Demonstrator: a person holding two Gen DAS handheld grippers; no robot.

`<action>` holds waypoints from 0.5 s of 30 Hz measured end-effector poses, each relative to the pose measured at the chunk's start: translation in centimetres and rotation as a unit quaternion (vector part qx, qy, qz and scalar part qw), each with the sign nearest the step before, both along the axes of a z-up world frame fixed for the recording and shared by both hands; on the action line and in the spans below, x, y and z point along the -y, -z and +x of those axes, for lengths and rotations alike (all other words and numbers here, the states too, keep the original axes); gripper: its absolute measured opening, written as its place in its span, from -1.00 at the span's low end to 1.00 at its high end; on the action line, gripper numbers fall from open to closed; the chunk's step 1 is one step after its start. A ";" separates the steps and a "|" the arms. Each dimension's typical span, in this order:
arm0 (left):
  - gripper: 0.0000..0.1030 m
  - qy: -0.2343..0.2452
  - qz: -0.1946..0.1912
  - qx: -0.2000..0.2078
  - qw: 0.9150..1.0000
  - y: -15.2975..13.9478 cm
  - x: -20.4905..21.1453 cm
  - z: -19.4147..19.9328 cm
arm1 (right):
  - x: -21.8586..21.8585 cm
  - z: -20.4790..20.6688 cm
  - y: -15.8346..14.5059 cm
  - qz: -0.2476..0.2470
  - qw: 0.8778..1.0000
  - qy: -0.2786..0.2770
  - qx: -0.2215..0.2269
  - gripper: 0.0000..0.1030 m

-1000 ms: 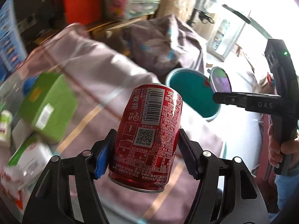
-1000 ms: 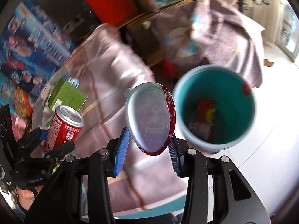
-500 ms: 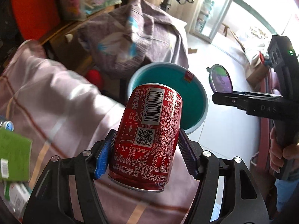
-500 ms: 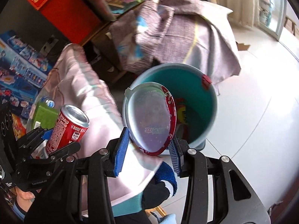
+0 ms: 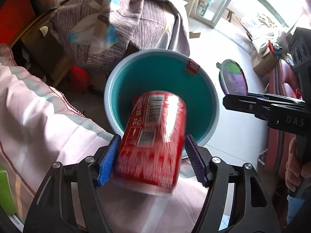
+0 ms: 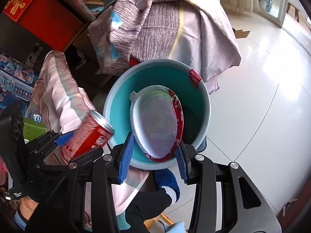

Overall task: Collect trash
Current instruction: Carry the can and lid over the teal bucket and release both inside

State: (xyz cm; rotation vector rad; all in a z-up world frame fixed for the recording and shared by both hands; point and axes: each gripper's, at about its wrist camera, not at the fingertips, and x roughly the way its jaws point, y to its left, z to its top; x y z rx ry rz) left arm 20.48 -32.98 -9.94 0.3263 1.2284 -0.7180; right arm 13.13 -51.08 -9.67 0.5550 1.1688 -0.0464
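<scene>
A red soda can (image 5: 153, 139) sits blurred and tilted between the pads of my left gripper (image 5: 151, 159), over the near rim of the teal bin (image 5: 163, 77). The pads stand slightly apart from the can, so the jaws look open. The can also shows in the right wrist view (image 6: 87, 136). My right gripper (image 6: 153, 155) is shut on a round red-rimmed lid (image 6: 157, 122) and holds it over the bin (image 6: 120, 97). The lid also shows in the left wrist view (image 5: 233, 79).
A pink striped cloth (image 5: 38, 112) covers the table at the left. A purple cloth-draped pile (image 6: 175, 25) stands behind the bin. A green box (image 6: 33, 130) lies on the table. White tiled floor (image 6: 262, 97) spreads to the right.
Both grippers moved from over the table to above the teal bin. The left jaws opened and the can now tilts forward, blurred. The right gripper still holds the lid.
</scene>
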 end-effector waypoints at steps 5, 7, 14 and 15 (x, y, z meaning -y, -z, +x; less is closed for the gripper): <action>0.44 -0.006 -0.006 -0.001 1.000 0.1 -0.3 0.2 | -0.2 0.4 0.6 0.000 1.000 -0.002 -0.008 -0.23; 0.44 -0.006 -0.008 -0.003 1.000 0.1 -0.4 0.1 | -0.3 0.4 0.8 -0.001 1.000 -0.003 -0.009 -0.23; 0.51 -0.010 -0.013 -0.002 1.000 -0.1 -1.3 -0.5 | -0.9 0.8 1.0 -0.004 1.000 -0.008 -0.016 -0.23; 0.52 -0.011 -0.015 -0.001 1.000 -0.1 -1.5 -0.6 | -0.9 0.8 1.0 -0.004 1.000 -0.010 -0.017 -0.23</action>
